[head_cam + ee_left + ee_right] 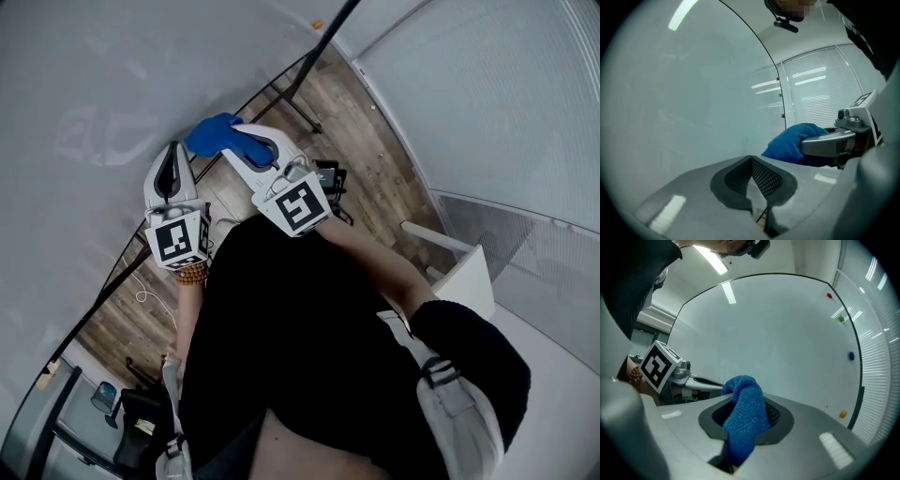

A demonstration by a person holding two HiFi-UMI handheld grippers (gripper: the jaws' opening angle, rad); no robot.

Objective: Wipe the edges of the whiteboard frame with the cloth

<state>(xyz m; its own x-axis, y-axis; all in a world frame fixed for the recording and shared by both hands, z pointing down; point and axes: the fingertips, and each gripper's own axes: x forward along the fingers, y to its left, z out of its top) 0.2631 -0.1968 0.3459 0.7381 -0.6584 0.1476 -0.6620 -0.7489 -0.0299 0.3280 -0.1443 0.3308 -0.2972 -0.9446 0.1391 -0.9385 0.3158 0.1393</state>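
We hold the blue cloth (743,414) clenched in the right hand-held gripper (746,405), with a folded end standing up past the jaws. The left hand-held gripper (751,161) is closed on itself and carries nothing; it hangs just beside the right one, in front of the whiteboard (778,333).

In the head view the cloth lies on the line of the dark frame (854,412). Whether it really presses on the frame we cannot tell. The frame shows no trace that tells a wiped part from an unwiped one, so we judge only that the wiping is prepared or in course, and that most of the long edge in both directions is probably left to do.

For moving, this edge runs free on both sides of the cloth. Small coloured magnets (851,356) sit on the board just inside another edge, and the cloth could push them there. Below are the wooden floor (375,159) and a dark stand leg (305,117), well apart from us.
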